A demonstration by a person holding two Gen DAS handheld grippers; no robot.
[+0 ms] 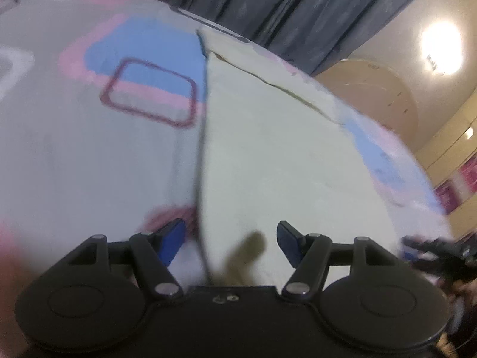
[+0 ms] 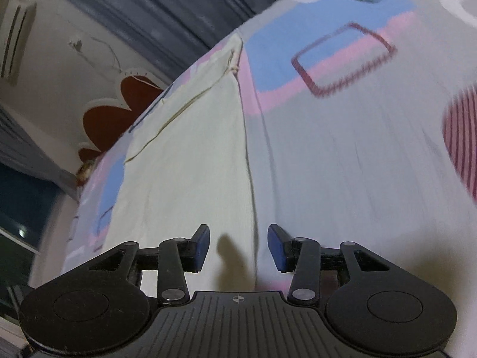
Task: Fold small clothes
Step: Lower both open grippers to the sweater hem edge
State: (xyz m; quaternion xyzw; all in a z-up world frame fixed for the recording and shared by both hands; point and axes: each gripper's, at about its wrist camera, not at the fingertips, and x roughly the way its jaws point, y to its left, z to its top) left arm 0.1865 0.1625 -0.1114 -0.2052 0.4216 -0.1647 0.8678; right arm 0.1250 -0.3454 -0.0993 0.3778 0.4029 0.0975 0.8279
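A pale cream garment (image 1: 268, 155) lies flat on a bed sheet (image 1: 89, 155) of grey with blue and pink patches and maroon rectangles. In the left wrist view its straight left edge runs down between my fingers. My left gripper (image 1: 229, 238) hovers over the garment's near end, open, its blue pads apart with nothing between them. In the right wrist view the same garment (image 2: 190, 155) lies left of centre, a thin dark seam crossing its far part. My right gripper (image 2: 238, 244) hangs open above the garment's right edge, and its shadow falls on the cloth.
Dark grey curtains (image 1: 283, 6) hang beyond the bed's far edge. A bright lamp (image 1: 441, 47) glares on the beige wall. A dark blurred shape (image 1: 438, 253) sits at the right rim of the left wrist view. A window (image 2: 18, 214) and a red wall decoration (image 2: 119, 110) lie left of the bed.
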